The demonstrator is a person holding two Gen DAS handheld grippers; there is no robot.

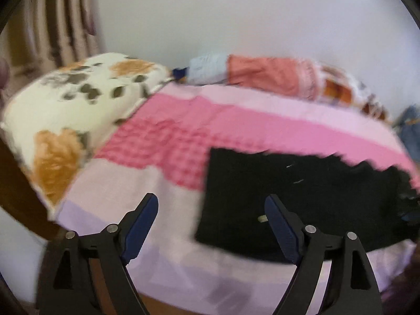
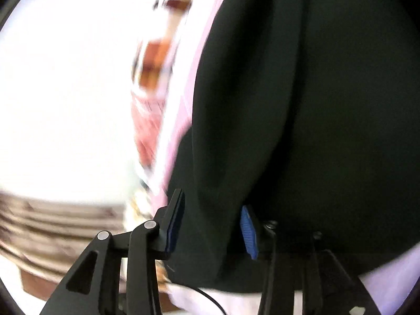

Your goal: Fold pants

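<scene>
Fold appears just laid: the black pants (image 1: 302,199) lie as a squared rectangle at lower right of the left view, on the pink bedspread (image 1: 236,120). Your left gripper (image 1: 211,221) is released, empty. Right view alone shows the right gripper (image 2: 211,227) parted around a cloth ridge, pads seemingly clear. Next: smooth or regrip.

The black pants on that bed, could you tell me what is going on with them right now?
A person with a gripper in each hand is folding black pants on a pink striped bedspread. The left gripper is open and empty above their left edge. The right gripper stands partly open with pants fabric between its fingers. The pants lie as a flat rectangle.
</scene>
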